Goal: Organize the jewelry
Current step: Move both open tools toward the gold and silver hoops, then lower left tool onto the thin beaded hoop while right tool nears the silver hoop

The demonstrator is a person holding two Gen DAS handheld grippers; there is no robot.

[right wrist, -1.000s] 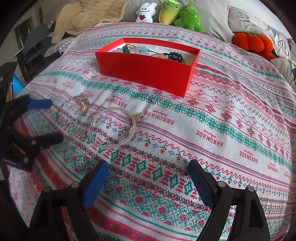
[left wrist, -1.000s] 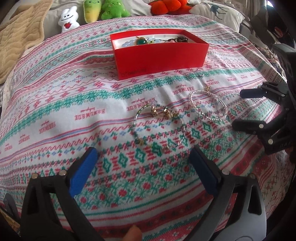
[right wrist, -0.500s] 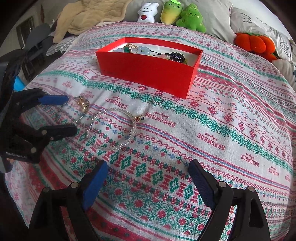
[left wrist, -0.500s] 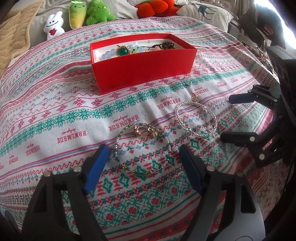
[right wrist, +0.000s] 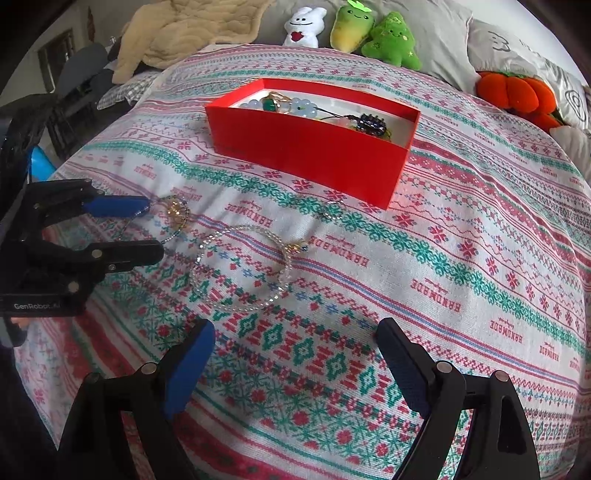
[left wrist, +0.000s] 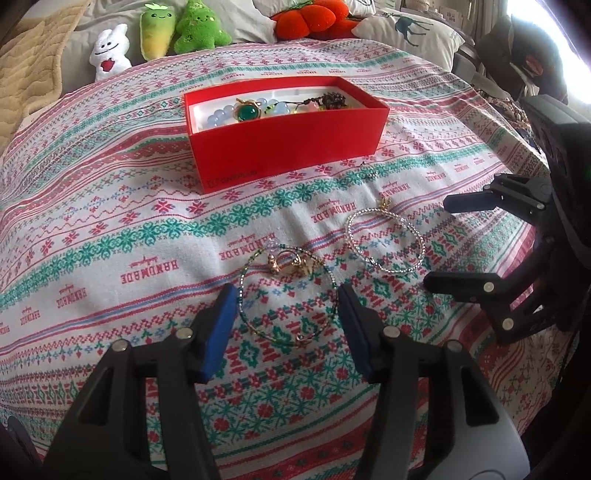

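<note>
Closed in around green bracelet (left wrist: 286, 295), left gripper (left wrist: 286, 301) seemingly not yet pinching; right gripper (right wrist: 295, 354) wide, empty; thin beads may slip.

On the cloth (left wrist: 110, 229) the box (left wrist: 288, 147) with jewelry inside sits behind two bracelets, one bracelet (left wrist: 286, 295) between the left gripper's (left wrist: 286, 306) fingers, the other bracelet (left wrist: 386, 242) just right of it, and plush toys (left wrist: 177, 29) behind the box.
</note>
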